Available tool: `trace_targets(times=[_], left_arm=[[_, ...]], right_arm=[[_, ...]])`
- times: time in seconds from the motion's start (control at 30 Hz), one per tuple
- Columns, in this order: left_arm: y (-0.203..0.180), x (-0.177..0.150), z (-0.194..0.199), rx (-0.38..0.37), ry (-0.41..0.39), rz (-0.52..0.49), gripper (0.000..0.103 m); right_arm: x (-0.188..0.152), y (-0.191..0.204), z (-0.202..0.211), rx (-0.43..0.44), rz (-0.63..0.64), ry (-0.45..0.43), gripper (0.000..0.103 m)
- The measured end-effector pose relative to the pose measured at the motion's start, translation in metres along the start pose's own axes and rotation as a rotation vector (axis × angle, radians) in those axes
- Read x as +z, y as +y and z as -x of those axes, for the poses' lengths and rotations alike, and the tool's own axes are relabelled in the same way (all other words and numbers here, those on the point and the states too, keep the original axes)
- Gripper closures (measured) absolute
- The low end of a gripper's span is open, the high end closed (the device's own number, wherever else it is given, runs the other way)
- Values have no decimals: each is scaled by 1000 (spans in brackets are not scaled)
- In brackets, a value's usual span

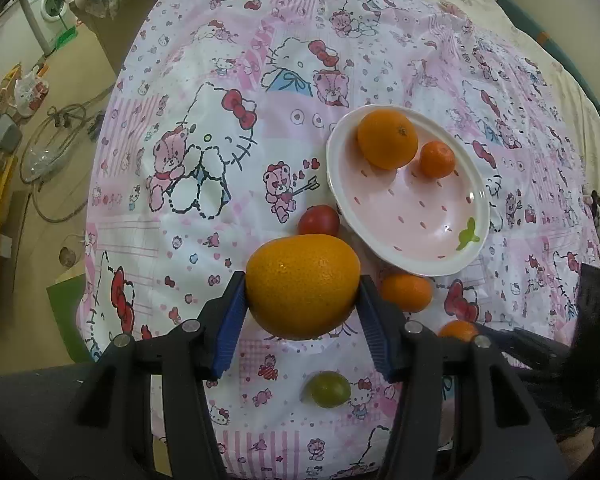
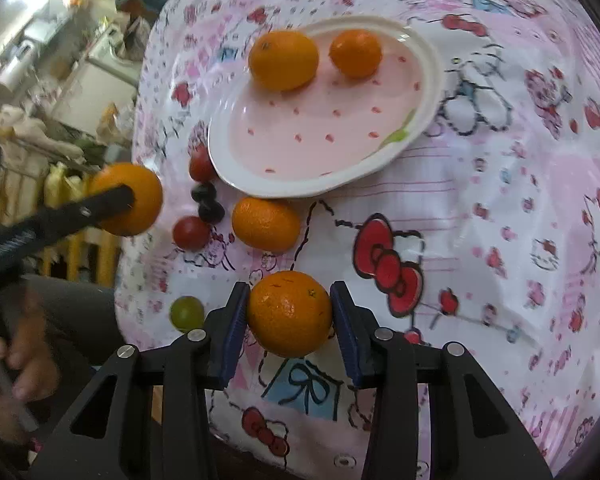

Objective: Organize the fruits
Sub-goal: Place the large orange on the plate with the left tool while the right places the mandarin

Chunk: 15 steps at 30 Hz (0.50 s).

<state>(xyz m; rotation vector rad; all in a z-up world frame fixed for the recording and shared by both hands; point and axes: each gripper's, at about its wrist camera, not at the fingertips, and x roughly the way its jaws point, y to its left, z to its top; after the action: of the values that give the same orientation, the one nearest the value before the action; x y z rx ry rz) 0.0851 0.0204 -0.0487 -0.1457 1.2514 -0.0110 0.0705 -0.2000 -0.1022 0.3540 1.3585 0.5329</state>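
Observation:
My left gripper (image 1: 302,286) is shut on a large orange (image 1: 302,285) and holds it above the cloth, near the pink oval plate (image 1: 428,216). The plate holds an orange (image 1: 387,137) and a small mandarin (image 1: 437,159). My right gripper (image 2: 289,314) is shut on a mandarin (image 2: 289,314) in front of the plate (image 2: 300,168). The left gripper with its orange (image 2: 126,199) shows at the left of the right wrist view. A loose mandarin (image 2: 265,224), red tomatoes (image 2: 191,233), dark grapes (image 2: 208,202) and a green grape (image 2: 186,312) lie on the cloth.
A pink cartoon-print cloth (image 1: 204,152) covers the table. A red tomato (image 1: 318,220), a mandarin (image 1: 406,291) and a green grape (image 1: 327,389) lie near the left gripper. A washing machine (image 1: 50,4) and floor clutter are beyond the left table edge.

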Motion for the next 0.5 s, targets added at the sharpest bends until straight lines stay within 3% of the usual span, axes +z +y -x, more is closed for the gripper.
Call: trace_targets(times=[0.17,0.5], left_arm=[[-4,0,0,11,-15,-7,53],[-12,1,5,15,-66,-33,53]], right_arm=[[0,-13,30,41,-35,-80,60],[7,-35,106,120,-107,-346,60]])
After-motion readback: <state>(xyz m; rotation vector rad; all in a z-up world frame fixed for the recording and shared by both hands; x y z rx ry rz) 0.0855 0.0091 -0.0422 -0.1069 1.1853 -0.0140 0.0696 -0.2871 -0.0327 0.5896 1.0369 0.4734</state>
